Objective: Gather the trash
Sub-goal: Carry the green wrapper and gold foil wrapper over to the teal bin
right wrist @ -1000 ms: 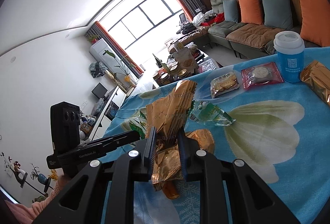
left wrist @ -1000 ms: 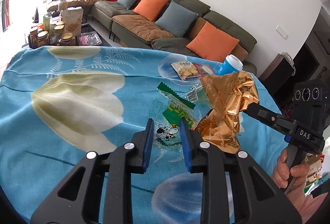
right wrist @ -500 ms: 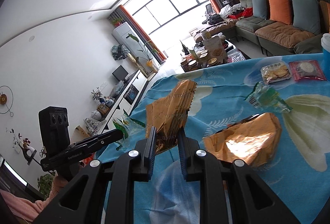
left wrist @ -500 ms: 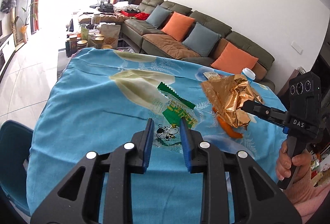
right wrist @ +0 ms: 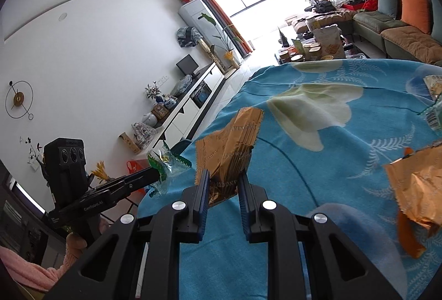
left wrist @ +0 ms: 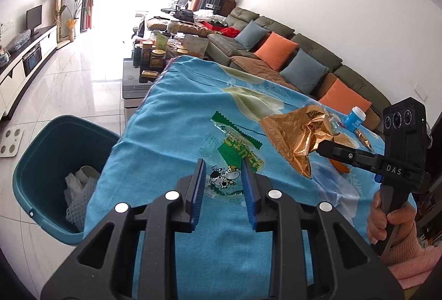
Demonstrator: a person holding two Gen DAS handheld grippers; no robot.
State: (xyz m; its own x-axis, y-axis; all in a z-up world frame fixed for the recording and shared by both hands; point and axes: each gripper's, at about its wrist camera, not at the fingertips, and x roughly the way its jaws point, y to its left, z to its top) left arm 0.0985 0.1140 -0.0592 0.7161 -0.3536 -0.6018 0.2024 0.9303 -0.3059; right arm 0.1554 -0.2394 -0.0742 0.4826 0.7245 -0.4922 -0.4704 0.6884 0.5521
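Observation:
My left gripper [left wrist: 223,181] is shut on a clear green wrapper with a cow print [left wrist: 234,151]; it shows at the left of the right wrist view [right wrist: 165,167]. My right gripper [right wrist: 222,186] is shut on a crumpled gold foil bag [right wrist: 229,145]; the left wrist view shows it [left wrist: 292,137] held above the blue tablecloth [left wrist: 171,117]. A teal trash bin [left wrist: 41,162] with white foam netting inside stands on the floor left of the table, below my left gripper.
Another gold wrapper [right wrist: 417,186] lies on the cloth at right, with an orange strip under it. A blue cup [left wrist: 356,117] and snack packets sit at the table's far end. A coffee table with jars [left wrist: 152,57] and a sofa [left wrist: 290,57] stand beyond.
Both grippers have swung left with their wrappers, away from the table's middle toward its left edge. The teal bin has come into the left wrist view.

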